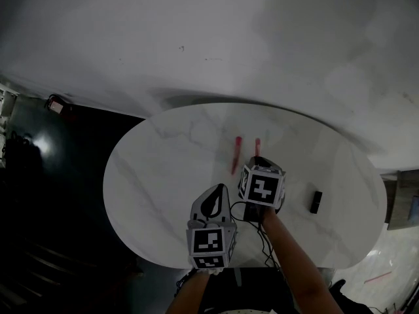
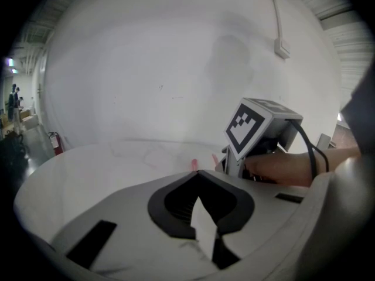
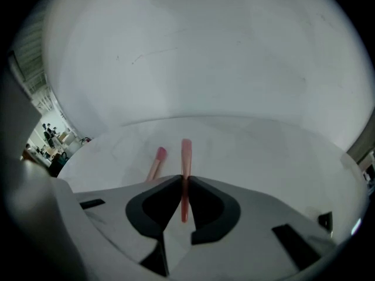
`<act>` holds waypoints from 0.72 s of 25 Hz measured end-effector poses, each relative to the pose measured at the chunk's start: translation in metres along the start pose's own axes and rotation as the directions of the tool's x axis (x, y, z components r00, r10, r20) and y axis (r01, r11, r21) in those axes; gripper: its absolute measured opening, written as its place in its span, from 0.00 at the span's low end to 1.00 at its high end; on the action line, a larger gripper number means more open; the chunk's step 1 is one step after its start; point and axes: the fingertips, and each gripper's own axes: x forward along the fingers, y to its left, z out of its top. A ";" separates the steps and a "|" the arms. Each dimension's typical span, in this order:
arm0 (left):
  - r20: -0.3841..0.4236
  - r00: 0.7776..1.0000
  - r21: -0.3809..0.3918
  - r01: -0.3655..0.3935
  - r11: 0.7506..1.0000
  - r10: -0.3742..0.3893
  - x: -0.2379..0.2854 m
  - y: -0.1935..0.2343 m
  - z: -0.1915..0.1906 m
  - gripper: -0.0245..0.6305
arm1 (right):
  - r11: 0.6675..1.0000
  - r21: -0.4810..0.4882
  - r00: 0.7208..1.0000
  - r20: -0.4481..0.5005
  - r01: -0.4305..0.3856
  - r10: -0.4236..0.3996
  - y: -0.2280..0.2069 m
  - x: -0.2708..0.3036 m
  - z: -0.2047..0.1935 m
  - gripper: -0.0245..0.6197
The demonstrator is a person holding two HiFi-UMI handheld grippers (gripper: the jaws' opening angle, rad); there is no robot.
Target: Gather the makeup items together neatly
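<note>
Two slim pink makeup sticks are on the white oval table [image 1: 163, 175]. One pink stick [image 1: 235, 154] lies bare on the marble, and it shows left of the jaws in the right gripper view [image 3: 156, 160]. My right gripper [image 3: 185, 179] is shut on the other pink stick [image 3: 186, 151], whose far end pokes out past the jaw tips [image 1: 257, 144]. Under its marker cube, that gripper [image 1: 257, 159] points steeply down at the table. My left gripper [image 2: 198, 172] hovers nearer the front edge [image 1: 219, 190], jaws closed together with nothing between them.
A small black makeup item [image 1: 316, 201] lies to the right on the table, and also shows low at the right in the right gripper view [image 3: 325, 220]. A dark floor lies to the left of the table. A pale wall rises behind it.
</note>
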 end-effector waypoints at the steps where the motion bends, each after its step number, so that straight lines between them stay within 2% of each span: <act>1: -0.002 1.000 -0.001 0.000 1.000 0.000 0.000 0.000 -0.001 0.10 | 0.999 0.029 1.000 -0.013 0.014 -0.014 -0.002 0.002 -0.003 0.14; 5: -0.009 1.000 -0.006 -0.002 1.000 0.002 0.001 0.002 -0.002 0.10 | 0.994 0.100 0.997 -0.065 0.047 -0.041 -0.006 0.008 -0.012 0.14; 10: -0.013 1.000 -0.007 -0.001 1.000 0.001 0.003 0.004 -0.003 0.10 | 0.996 0.072 0.997 -0.060 0.056 -0.052 -0.001 0.015 -0.009 0.14; 18: -0.018 1.000 -0.014 -0.007 1.000 0.007 0.002 0.007 -0.006 0.10 | 0.991 0.104 0.994 -0.084 0.084 -0.075 -0.003 0.018 -0.010 0.14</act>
